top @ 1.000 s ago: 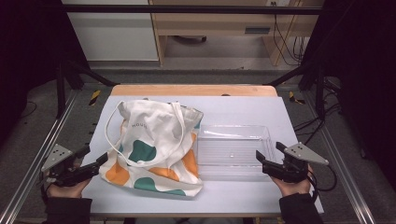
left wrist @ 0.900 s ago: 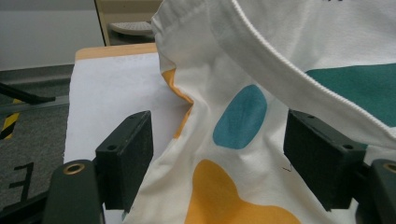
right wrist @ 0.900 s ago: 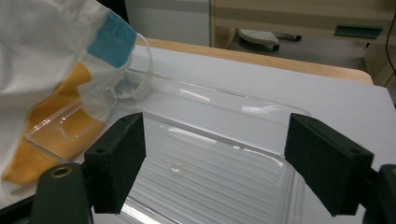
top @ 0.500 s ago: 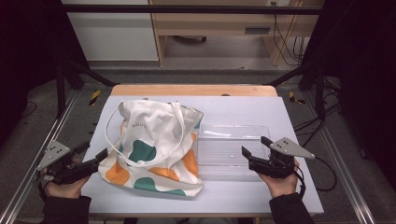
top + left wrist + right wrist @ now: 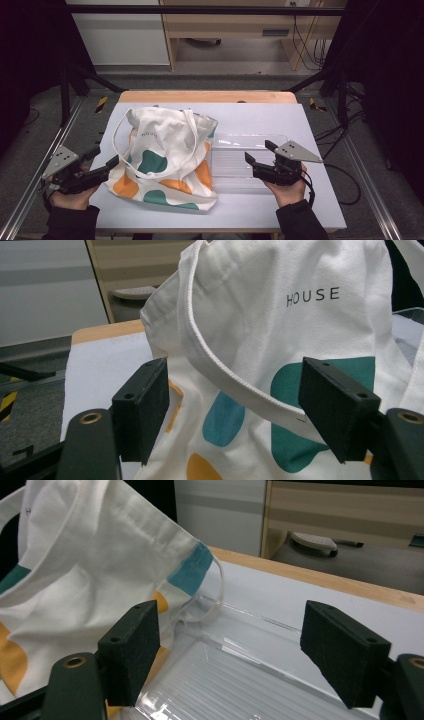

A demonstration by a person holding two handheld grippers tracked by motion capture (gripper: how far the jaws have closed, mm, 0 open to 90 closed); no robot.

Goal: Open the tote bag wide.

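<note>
**White-topped table, tote bag awaiting pickup**

Left gripper hangs unclenched, jaws just narrowing slightly around nothing, the printed tote bag directly ahead. Right gripper hovers released over the clear plastic tray. Approach underway; next, likely pinch bag fabric.

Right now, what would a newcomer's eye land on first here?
The white tote bag with teal and orange blotches, lying mid-table with its handles looped on top. Beside it, to its right, sits a clear plastic tray. An open tool flanks each side: the left tool at the bag's edge, the right tool over the tray.
</note>
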